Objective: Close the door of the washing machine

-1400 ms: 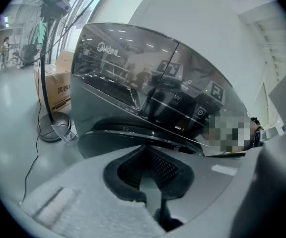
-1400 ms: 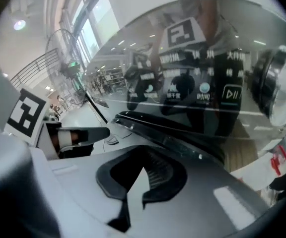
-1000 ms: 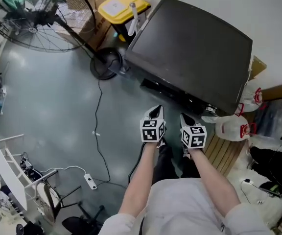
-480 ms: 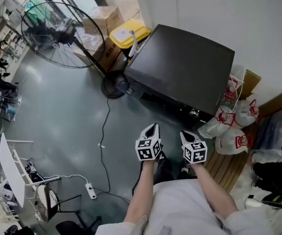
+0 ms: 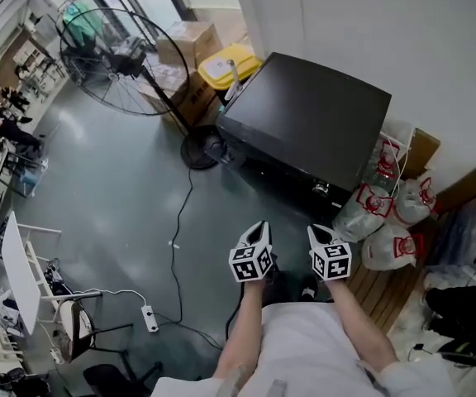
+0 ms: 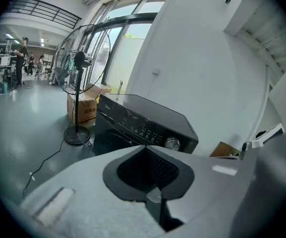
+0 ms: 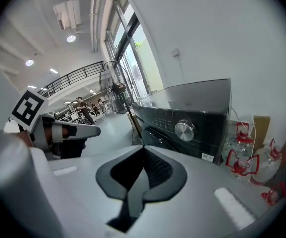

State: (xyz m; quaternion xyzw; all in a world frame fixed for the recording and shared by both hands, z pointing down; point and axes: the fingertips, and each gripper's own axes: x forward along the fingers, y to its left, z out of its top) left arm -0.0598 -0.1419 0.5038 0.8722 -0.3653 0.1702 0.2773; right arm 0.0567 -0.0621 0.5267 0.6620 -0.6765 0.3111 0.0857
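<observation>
Black, glossy, box-shaped front-loading washing machine (image 5: pixel 312 131): it stands against the white wall, between a yellow-lidded bin (image 5: pixel 228 63) and clear plastic jugs with red handles (image 5: pixel 378 205), well apart from both grippers. Its round dark door (image 6: pixel 114 139), below the control panel with the silver dial (image 7: pixel 184 130), looks flush with the front and is probably already latched. Handling, by judgement: rigid, hinged, light to swing, stiff at the catch; best pushed flat on the rim opposite the hinge, not pinched. Left gripper (image 5: pixel 259 227) and right gripper (image 5: pixel 316 231): jaws pressed together, nothing between them.
</observation>
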